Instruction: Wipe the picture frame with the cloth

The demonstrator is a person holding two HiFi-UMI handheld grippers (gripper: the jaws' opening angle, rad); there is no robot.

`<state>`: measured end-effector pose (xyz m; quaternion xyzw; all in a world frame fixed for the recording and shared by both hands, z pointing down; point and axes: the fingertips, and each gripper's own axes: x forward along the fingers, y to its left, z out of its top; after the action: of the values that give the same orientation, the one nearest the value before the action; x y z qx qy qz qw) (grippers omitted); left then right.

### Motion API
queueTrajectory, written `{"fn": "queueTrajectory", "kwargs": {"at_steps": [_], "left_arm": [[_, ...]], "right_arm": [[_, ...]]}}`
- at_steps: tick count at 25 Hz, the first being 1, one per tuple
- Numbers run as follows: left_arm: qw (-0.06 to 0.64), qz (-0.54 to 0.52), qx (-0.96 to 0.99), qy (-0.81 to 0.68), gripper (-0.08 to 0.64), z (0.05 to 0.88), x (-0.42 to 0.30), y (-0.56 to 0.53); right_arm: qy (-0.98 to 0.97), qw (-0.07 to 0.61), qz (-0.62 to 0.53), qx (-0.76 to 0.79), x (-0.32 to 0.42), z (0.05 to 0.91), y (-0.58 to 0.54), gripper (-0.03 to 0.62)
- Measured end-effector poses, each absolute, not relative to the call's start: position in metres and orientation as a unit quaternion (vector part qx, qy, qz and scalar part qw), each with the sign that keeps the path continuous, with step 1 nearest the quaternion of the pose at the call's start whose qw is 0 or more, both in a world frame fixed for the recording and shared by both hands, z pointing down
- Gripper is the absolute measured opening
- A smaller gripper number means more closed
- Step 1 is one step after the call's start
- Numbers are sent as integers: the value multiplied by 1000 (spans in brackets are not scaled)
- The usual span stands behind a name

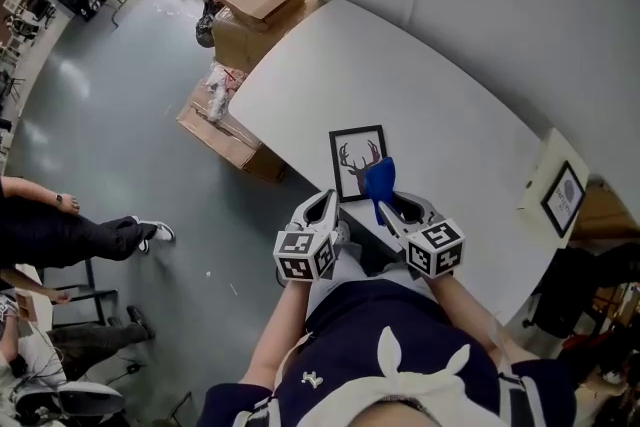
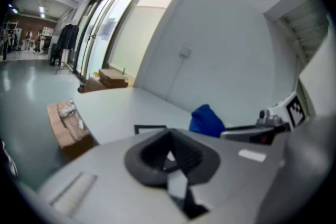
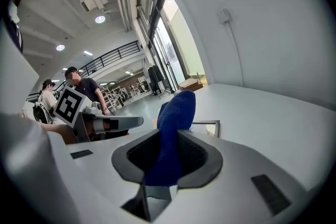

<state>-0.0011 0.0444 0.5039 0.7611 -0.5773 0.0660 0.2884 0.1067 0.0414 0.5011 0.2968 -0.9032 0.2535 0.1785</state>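
Note:
A black picture frame (image 1: 358,163) with a deer drawing lies flat on the white table (image 1: 430,105), near its front edge. My right gripper (image 1: 392,205) is shut on a blue cloth (image 1: 380,179), which stands up out of the jaws over the frame's near right corner. In the right gripper view the cloth (image 3: 176,113) fills the jaws and the frame (image 3: 207,124) shows just behind it. My left gripper (image 1: 325,203) hovers at the frame's near left corner, jaws together and holding nothing. In the left gripper view the frame (image 2: 149,128) and the cloth (image 2: 206,119) lie ahead.
Cardboard boxes (image 1: 255,10) are stacked at the table's far left corner, with more (image 1: 220,130) on the floor beside it. A second framed picture (image 1: 563,197) stands at the table's right end. A seated person (image 1: 60,230) is on the left. A white wall borders the table's far side.

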Motion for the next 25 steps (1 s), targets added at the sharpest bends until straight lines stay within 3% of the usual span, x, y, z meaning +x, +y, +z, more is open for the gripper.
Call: {"fn": "queueTrajectory", "kwargs": {"at_steps": [25], "left_arm": [[307, 117, 795, -511, 3, 549, -43, -6]], "right_arm": [[-875, 165, 257, 375, 62, 515, -12, 89]]}}
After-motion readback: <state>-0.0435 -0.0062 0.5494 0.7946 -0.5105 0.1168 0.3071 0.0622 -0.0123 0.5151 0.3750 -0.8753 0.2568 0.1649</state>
